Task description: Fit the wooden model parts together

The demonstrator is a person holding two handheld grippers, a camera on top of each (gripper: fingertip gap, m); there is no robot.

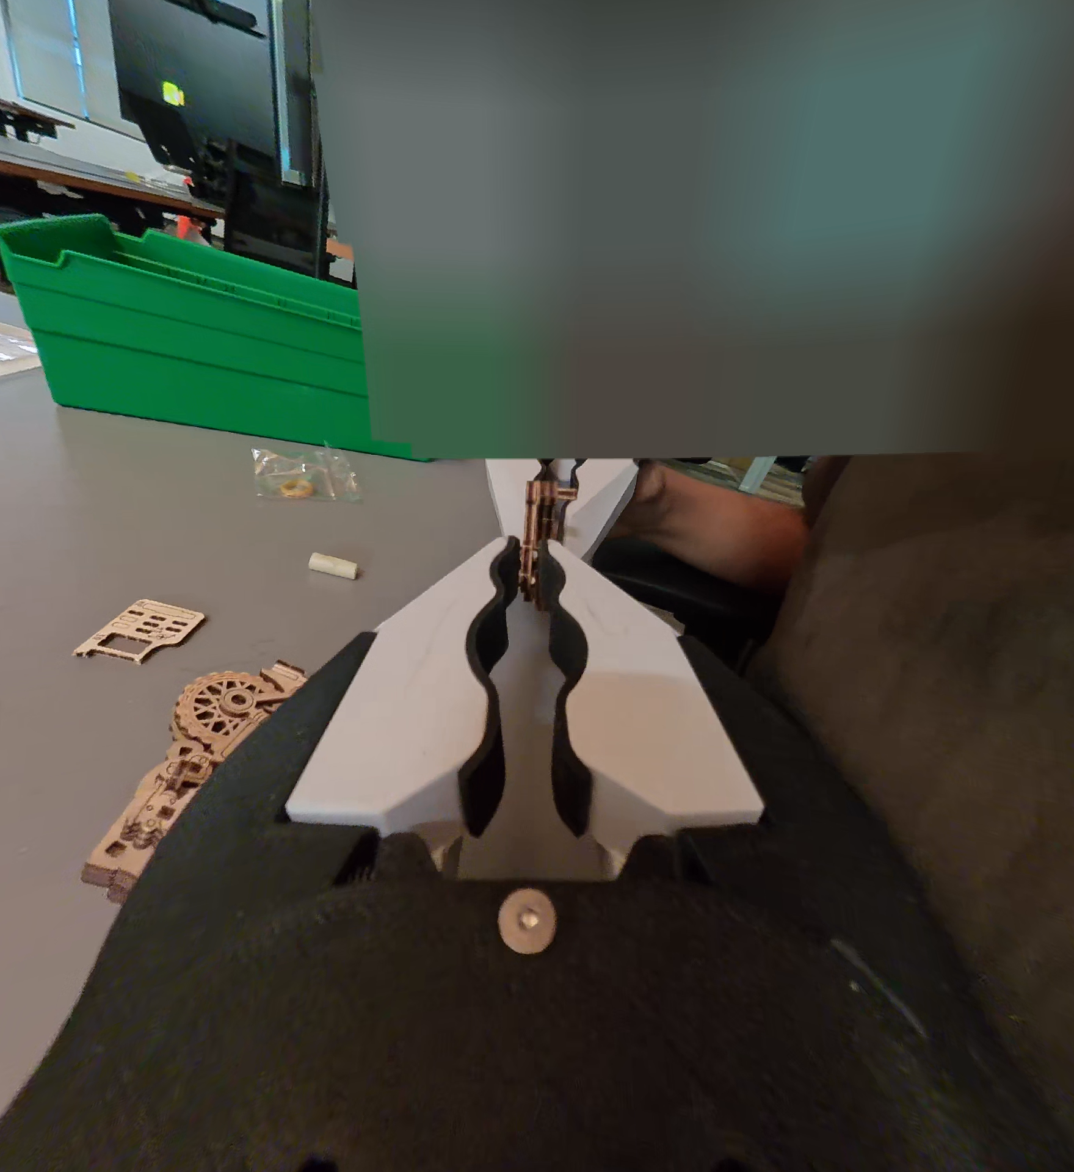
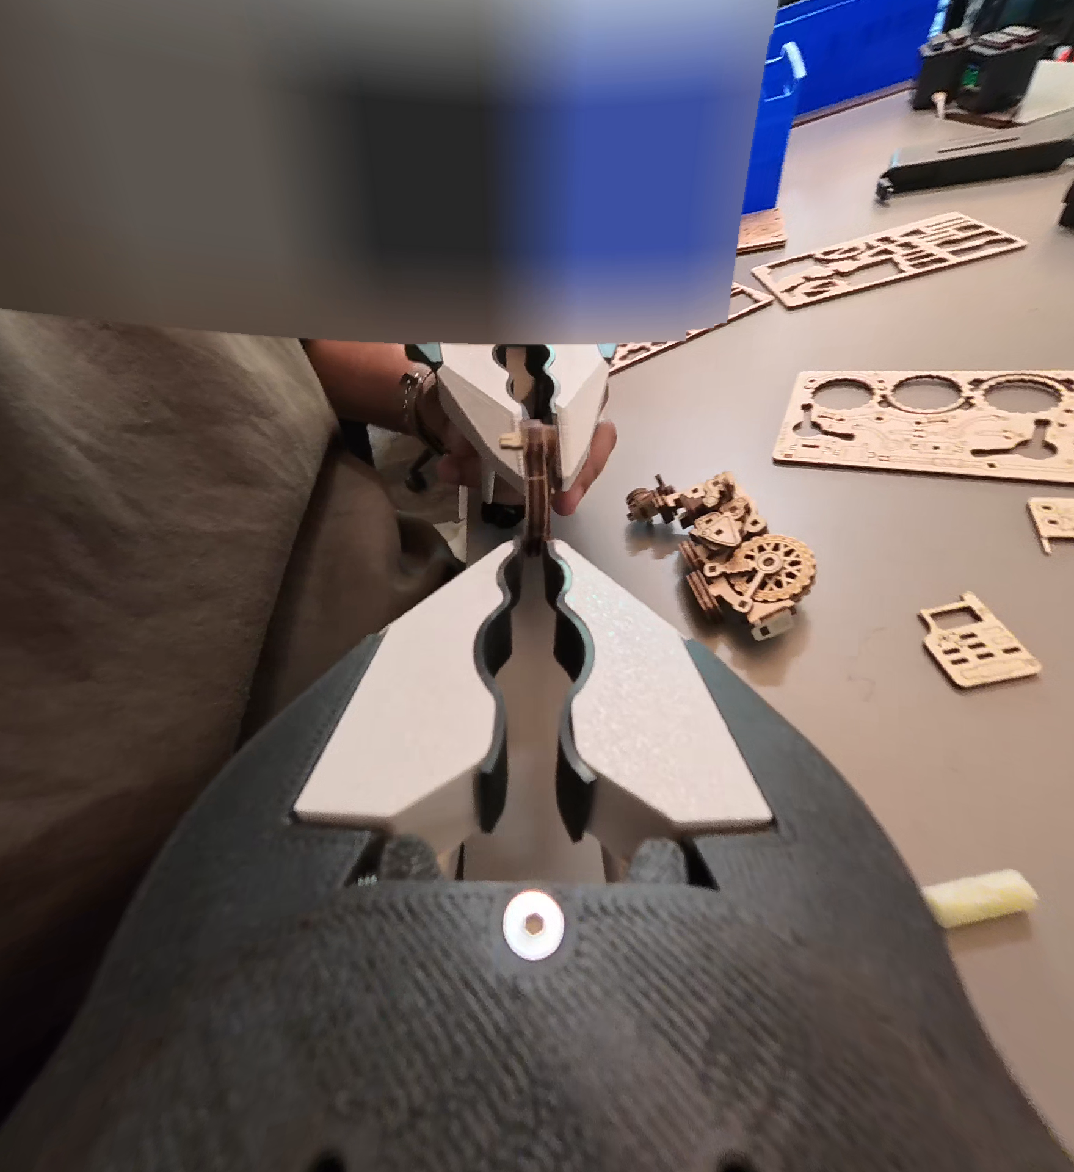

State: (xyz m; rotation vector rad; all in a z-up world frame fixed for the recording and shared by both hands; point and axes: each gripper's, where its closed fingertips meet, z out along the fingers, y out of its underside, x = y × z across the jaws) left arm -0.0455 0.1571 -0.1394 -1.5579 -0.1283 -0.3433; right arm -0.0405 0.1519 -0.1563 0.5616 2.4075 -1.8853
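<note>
Wooden model parts, thin laser-cut ply with dark scorched edges, are held in the air between the two grippers, above the near edge of the grey table [image 2: 838, 793]. A narrow layered stack [image 1: 537, 545] is pinched at the tips of the left gripper [image 1: 529, 558], whose white wedge-shaped fingers with wavy black pads are pressed onto it. The same stack is gripped from the opposite end by the right gripper [image 2: 534, 548], its jaws likewise closed on the wood. A small tabbed piece [image 2: 512, 439] juts sideways from the stack. A half-built geared assembly [image 2: 737, 561] lies on the table, beside flat punched-out sheets [image 2: 940, 425]. A green plastic bin [image 1: 191, 336] stands further back.
</note>
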